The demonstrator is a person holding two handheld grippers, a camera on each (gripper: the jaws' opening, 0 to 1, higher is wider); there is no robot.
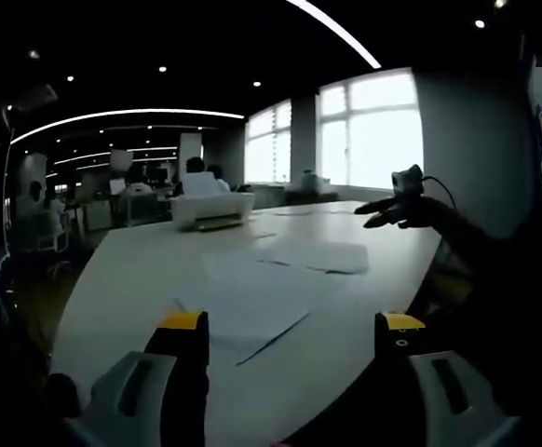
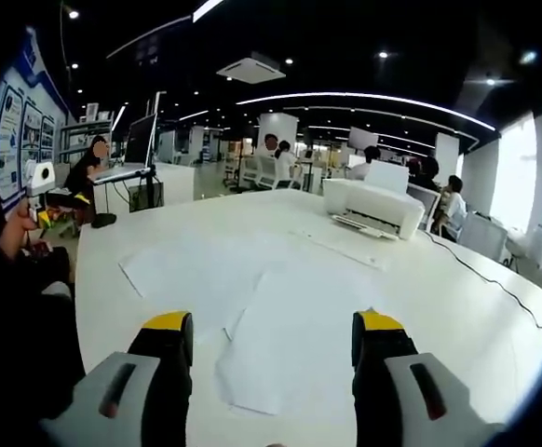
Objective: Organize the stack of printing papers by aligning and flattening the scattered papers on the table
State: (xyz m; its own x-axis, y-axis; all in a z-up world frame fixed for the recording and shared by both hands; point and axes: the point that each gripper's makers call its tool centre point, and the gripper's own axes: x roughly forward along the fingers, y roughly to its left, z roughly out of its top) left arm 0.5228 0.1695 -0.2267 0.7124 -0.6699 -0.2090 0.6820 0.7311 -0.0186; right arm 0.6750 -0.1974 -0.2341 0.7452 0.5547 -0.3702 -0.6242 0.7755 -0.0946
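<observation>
Loose white sheets lie scattered on a long white table (image 1: 131, 279). In the left gripper view, one sheet (image 1: 252, 307) lies just beyond my left gripper (image 1: 292, 324), which is open and holds nothing. A second sheet (image 1: 319, 254) lies farther off. A dark gripper (image 1: 375, 212) reaches in from the right above the table's edge. In the right gripper view, my right gripper (image 2: 273, 337) stands open over a near sheet (image 2: 290, 354), which overlaps a wider sheet (image 2: 196, 265) to its left. Another sheet (image 2: 345, 244) lies in front of the printer.
A white printer (image 2: 373, 207) (image 1: 212, 209) sits on the table's far part. A thin cable (image 2: 494, 279) runs along the right side. A person's dark body (image 2: 6, 270) is close at the left. Office desks and seated people lie beyond, with bright windows (image 1: 369, 130).
</observation>
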